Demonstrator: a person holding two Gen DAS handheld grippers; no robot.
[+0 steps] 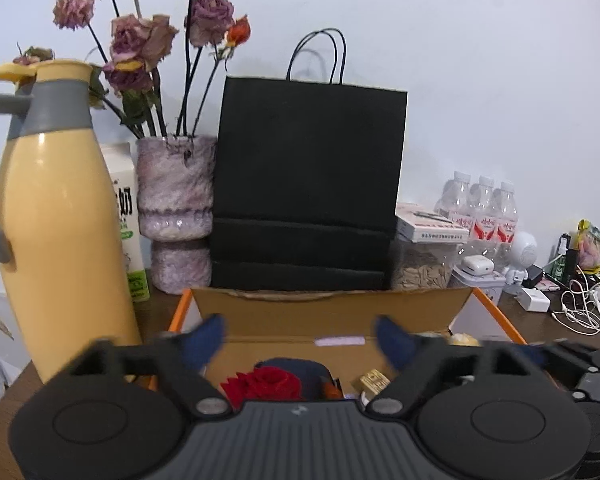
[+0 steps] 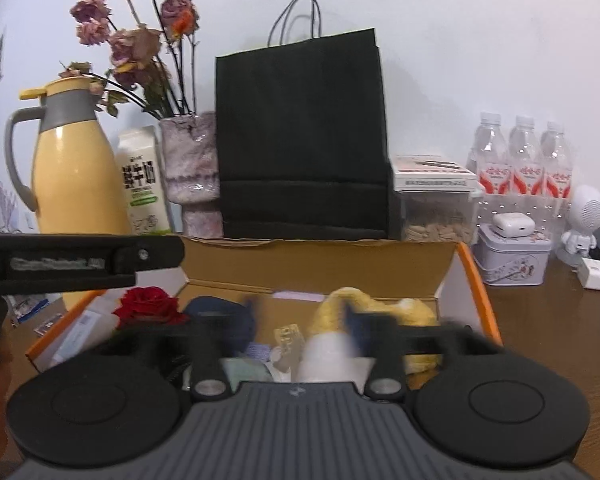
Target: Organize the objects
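An open cardboard box (image 1: 332, 312) with orange edges sits on the brown table, also in the right wrist view (image 2: 320, 260). Inside lie a red rose (image 1: 262, 384) (image 2: 150, 304), a dark blue pouch (image 1: 300, 368) (image 2: 220, 316), a small gold block (image 1: 374, 380), a yellow plush (image 2: 380, 308) and a white object (image 2: 324, 356). My left gripper (image 1: 300, 340) is open and empty above the box. My right gripper (image 2: 300, 320) hovers over the box at the yellow plush and white object; its fingers are blurred and apart.
Behind the box stand a yellow thermos (image 1: 56, 208), a milk carton (image 2: 142, 184), a vase of dried roses (image 1: 176, 208), a black paper bag (image 1: 308, 184), a seed container (image 2: 436, 216), water bottles (image 2: 520, 160), a tin (image 2: 514, 256) and cables (image 1: 580, 304).
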